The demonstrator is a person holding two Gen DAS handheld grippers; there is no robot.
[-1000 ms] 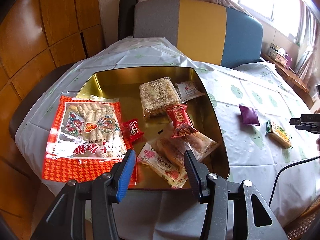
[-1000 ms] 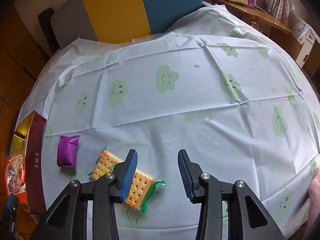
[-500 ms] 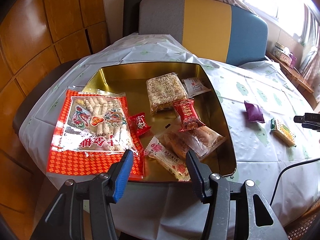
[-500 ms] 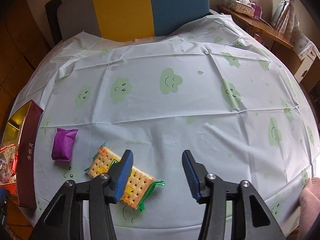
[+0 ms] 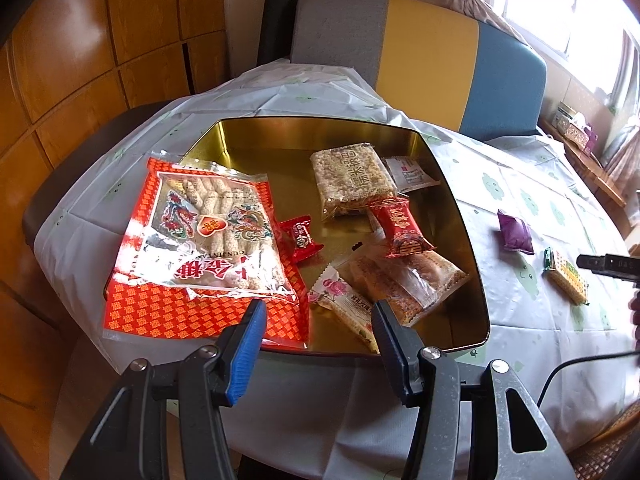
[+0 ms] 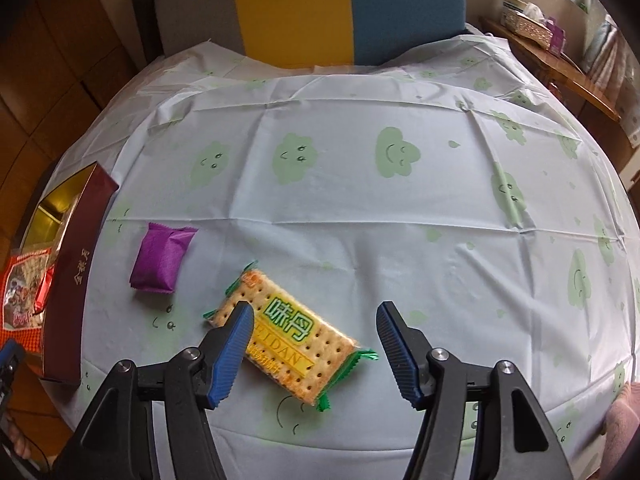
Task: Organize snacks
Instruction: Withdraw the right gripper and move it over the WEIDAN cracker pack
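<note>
Two snacks sit loose on the bench (image 6: 360, 208), outside the tin: a cracker pack (image 6: 288, 332) with green wrapper ends, and a purple packet (image 6: 162, 260) just beyond it toward the tin. Right gripper (image 6: 314, 318) hangs over the cracker pack, fingers (image 6: 236, 336) opening, nothing pinched; the pack lies flat on the cloth, diagonal between them, left finger overlapping its near corner in view, contact can't be judged. Left gripper (image 5: 318, 316) sits at the tin's near rim, fingers (image 5: 248, 344) roughly half open, holding nothing. Gold tin (image 5: 460, 216) already holds a big red bag of sesame sticks (image 5: 200, 240) draped over its left edge, a rice-cake block (image 5: 352, 178), a white sachet (image 5: 408, 172), two small red candies (image 5: 302, 238), and a couple of clear-wrapped pastries (image 5: 396, 280) near the front. From the left wrist view, cracker pack (image 5: 566, 280) and purple packet (image 5: 516, 232) are well right of the tin.
</note>
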